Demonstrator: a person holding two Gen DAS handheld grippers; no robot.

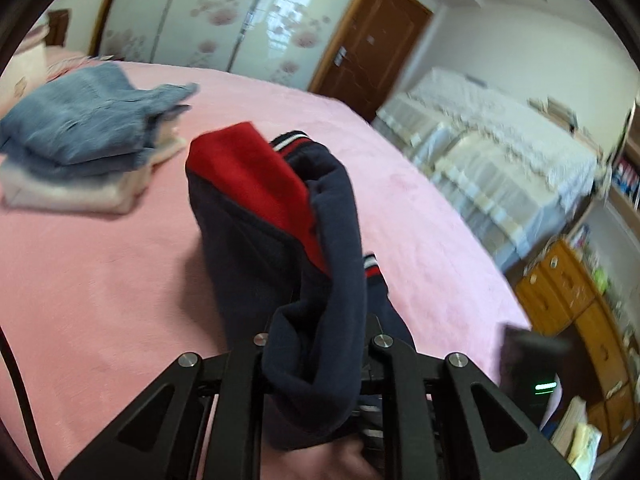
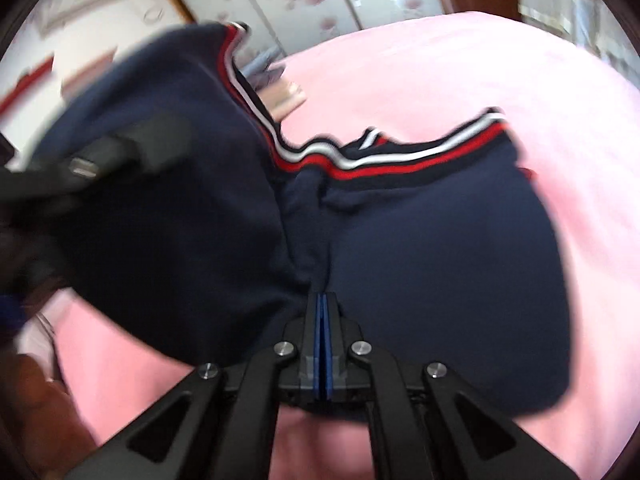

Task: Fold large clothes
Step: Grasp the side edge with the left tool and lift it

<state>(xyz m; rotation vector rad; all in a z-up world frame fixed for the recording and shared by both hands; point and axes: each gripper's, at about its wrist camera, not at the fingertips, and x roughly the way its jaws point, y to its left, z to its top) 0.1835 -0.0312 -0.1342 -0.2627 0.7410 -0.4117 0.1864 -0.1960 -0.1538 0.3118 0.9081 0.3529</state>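
A navy sweatshirt (image 1: 256, 240) with a red panel (image 1: 256, 176) and a red-and-white striped hem (image 2: 400, 156) hangs partly lifted over the pink bed (image 1: 100, 280). My left gripper (image 1: 320, 332) is shut on a bunched fold of it, which hides the fingertips. In the right wrist view the sweatshirt (image 2: 440, 260) spreads across the bed (image 2: 520, 80), and my right gripper (image 2: 322, 300) has its blue pads pressed together, pinching the cloth where the creases meet. The left gripper's blurred black body (image 2: 120, 152) shows at the left, carrying that side of the sweatshirt higher.
A folded stack of denim and pale clothes (image 1: 80, 148) lies at the far left of the bed. Behind stand a flowered wardrobe (image 1: 224, 12) and a brown door (image 1: 368, 40). A white-covered sofa (image 1: 500, 152) and a wooden cabinet (image 1: 580, 300) line the right side.
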